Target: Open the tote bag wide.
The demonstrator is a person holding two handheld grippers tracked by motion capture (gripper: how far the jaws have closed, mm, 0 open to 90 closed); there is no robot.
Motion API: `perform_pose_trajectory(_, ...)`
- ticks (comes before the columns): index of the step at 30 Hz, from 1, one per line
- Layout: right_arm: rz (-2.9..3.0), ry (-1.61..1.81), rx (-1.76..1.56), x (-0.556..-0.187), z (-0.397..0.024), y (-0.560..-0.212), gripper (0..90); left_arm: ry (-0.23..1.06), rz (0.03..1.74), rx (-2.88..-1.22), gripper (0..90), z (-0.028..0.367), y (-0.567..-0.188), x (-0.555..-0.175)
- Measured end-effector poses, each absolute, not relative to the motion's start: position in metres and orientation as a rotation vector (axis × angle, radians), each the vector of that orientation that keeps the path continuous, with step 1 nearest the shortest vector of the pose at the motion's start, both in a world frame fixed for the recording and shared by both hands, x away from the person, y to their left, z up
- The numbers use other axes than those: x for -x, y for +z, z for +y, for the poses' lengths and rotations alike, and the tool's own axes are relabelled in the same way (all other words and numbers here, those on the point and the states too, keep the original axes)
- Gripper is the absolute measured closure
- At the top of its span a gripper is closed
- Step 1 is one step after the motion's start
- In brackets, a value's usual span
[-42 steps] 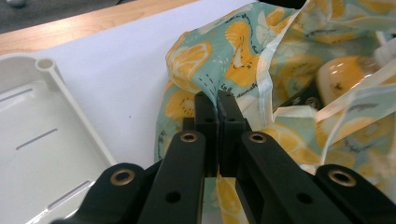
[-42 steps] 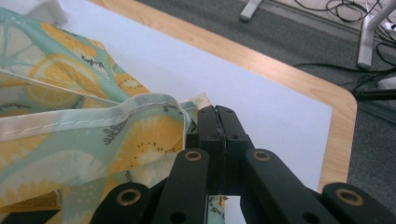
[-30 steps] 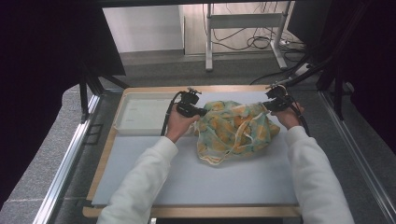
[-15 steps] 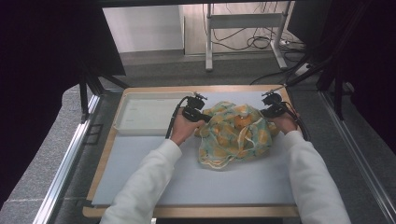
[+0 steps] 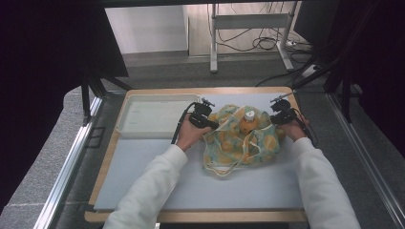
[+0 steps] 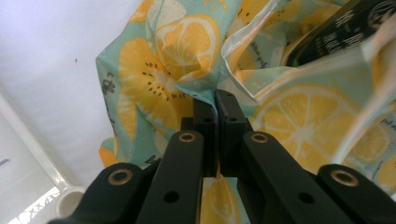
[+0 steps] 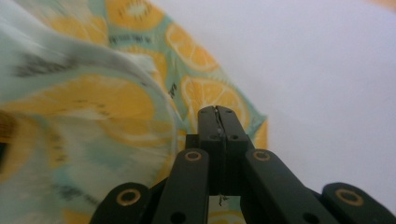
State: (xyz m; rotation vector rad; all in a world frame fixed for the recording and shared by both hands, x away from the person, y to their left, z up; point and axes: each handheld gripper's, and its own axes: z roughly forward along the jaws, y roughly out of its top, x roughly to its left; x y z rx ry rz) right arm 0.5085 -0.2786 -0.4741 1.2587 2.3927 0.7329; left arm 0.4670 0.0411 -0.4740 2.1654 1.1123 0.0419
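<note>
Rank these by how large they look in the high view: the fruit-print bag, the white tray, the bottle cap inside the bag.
1. white tray and fruit-print bag: they look about alike, so I leave them unranked.
2. bottle cap: clearly the smallest.

A teal cloth bag [image 5: 241,140] printed with orange slices lies crumpled mid-table, mouth open around a bottle [image 5: 248,122].

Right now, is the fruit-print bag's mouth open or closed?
Open: the left gripper and right gripper pinch the bag rim apart, a bottle showing inside.
</note>
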Motion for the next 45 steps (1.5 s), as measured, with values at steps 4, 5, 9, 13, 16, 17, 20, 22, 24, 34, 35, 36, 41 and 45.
perform_pose_trajectory(4,2.37,0.804,-1.258,-0.504,-0.285,-0.46,89.5,0.047,1.111,-2.152,87.9,0.042,-0.472,-0.467)
perform_pose_trajectory(5,2.362,0.809,-1.253,-0.501,-0.288,-0.455,89.5,0.048,1.111,-2.151,87.6,0.042,-0.472,-0.467)
perform_pose_trajectory(9,2.365,0.8,-1.266,-0.5,-0.291,-0.457,89.5,0.049,1.119,-2.164,87.1,0.041,-0.475,-0.467)
perform_pose_trajectory(13,2.367,0.813,-1.292,-0.498,-0.296,-0.464,89.5,0.045,1.126,-2.179,85.7,0.039,-0.481,-0.466)
perform_pose_trajectory(16,2.348,0.863,-1.296,-0.494,-0.3,-0.459,86.7,0.044,1.124,-2.176,85.8,0.039,-0.482,-0.466)
perform_pose_trajectory(17,2.332,0.885,-1.294,-0.491,-0.303,-0.455,81.5,0.044,1.123,-2.172,85.9,0.039,-0.482,-0.466)
perform_pose_trajectory(20,2.3,0.946,-1.284,-0.484,-0.31,-0.442,75.8,0.043,1.124,-2.178,86.5,0.04,-0.482,-0.467)
perform_pose_trajectory(22,2.29,0.986,-1.27,-0.479,-0.314,-0.434,71.5,0.043,1.123,-2.178,86.8,0.04,-0.482,-0.467)
perform_pose_trajectory(24,2.303,1.023,-1.245,-0.473,-0.316,-0.426,63.5,0.045,1.12,-2.176,87.1,0.039,-0.481,-0.466)
perform_pose_trajectory(34,2.373,0.924,-1.222,-0.49,-0.293,-0.447,50.8,0.05,1.117,-2.173,87.9,0.039,-0.481,-0.465)
perform_pose_trajectory(35,2.373,0.924,-1.222,-0.49,-0.293,-0.447,50.8,0.05,1.117,-2.173,88.0,0.039,-0.481,-0.465)
perform_pose_trajectory(36,2.392,0.909,-1.225,-0.493,-0.29,-0.451,54.4,0.05,1.117,-2.173,88.0,0.039,-0.481,-0.466)
perform_pose_trajectory(41,2.448,0.829,-1.223,-0.501,-0.282,-0.465,88.2,0.051,1.116,-2.172,88.4,0.041,-0.482,-0.467)
perform_pose_trajectory(45,2.437,0.797,-1.263,-0.505,-0.286,-0.471,89.2,0.054,1.123,-2.167,88.6,0.04,-0.485,-0.468)
